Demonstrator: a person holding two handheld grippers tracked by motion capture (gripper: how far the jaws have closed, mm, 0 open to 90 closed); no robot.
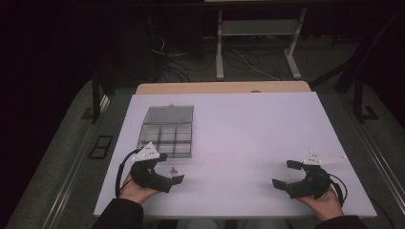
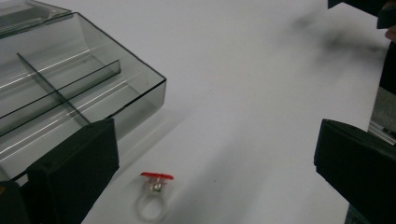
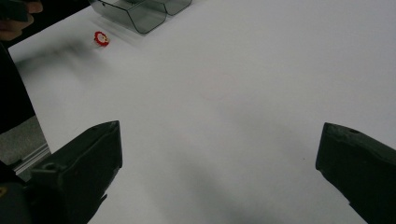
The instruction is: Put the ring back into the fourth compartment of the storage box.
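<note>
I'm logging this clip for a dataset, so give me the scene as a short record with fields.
left tongs: open, beside the ring, not touching it
right tongs: open, nothing between them
ring: clear band, red top, lying on the table near the box
box: clear, divided compartments, lid open
table: white

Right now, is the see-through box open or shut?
Open. The box has its lid flipped back flat behind it, and its compartments lie uncovered from above.
</note>
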